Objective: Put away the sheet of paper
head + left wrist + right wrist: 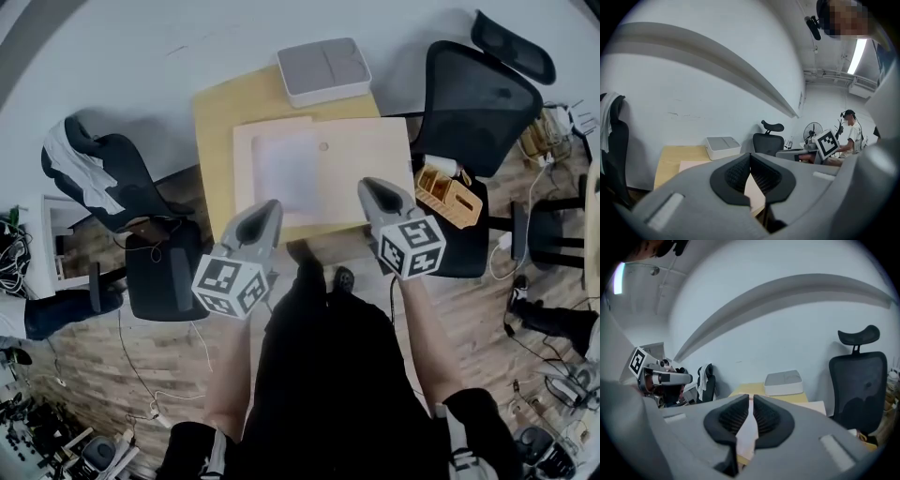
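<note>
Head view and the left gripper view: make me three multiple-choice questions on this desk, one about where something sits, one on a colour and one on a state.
1. The grey box sits:
A. at the far edge of the table, beyond the sheet of paper
B. under the table
C. at the table's near edge

2. The tabletop is:
A. black
B. light wood
C. red

3. The jaws of the left gripper are:
A. wide apart
B. clamped on a pen
C. together, with nothing between them

Answers:
1 A, since the head view shows the box past the sheet, on the side away from the person.
2 B, since bare yellowish wood shows around the sheet.
3 C, since the left gripper view shows the two pads meeting at their tips.
</note>
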